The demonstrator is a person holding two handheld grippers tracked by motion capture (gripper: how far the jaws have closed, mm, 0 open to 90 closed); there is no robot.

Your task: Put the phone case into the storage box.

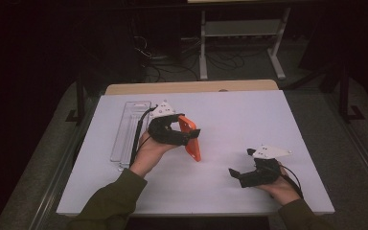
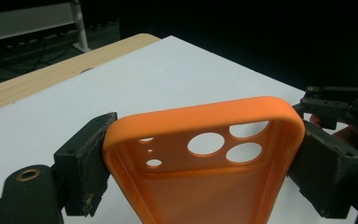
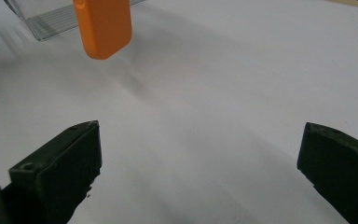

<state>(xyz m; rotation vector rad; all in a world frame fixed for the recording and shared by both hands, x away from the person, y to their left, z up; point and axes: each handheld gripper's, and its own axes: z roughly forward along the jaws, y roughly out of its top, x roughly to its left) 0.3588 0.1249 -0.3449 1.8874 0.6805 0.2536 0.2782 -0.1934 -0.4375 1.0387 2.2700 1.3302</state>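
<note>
Nearest the desk's front edge, right tongs (image 1: pixel 238 175) held low over the white desk (image 1: pixel 249 120) in the person's right hand (image 1: pixel 281 188), jaws spread wide and empty, nothing but bare desk surface between the two black pads in the right gripper view. Farther in and to the left, left tongs (image 1: pixel 190 135) clenched across an orange phone case (image 1: pixel 190 137), gripped by its two long edges. In the left gripper view, pads (image 2: pixel 89 161) pressed flat against both sides of the case (image 2: pixel 200 158), open inner face toward the camera, camera cut-outs near the upper end. Case lifted off the desk, tilted, lower end hanging clear of the surface in the right gripper view (image 3: pixel 103 25). Just behind the left hand (image 1: pixel 149 149), a clear plastic package (image 1: pixel 130 129) lying flat on the desk, near its left edge. Beyond, a strip of bare wooden tabletop (image 1: pixel 191 87) along the far edge.
</note>
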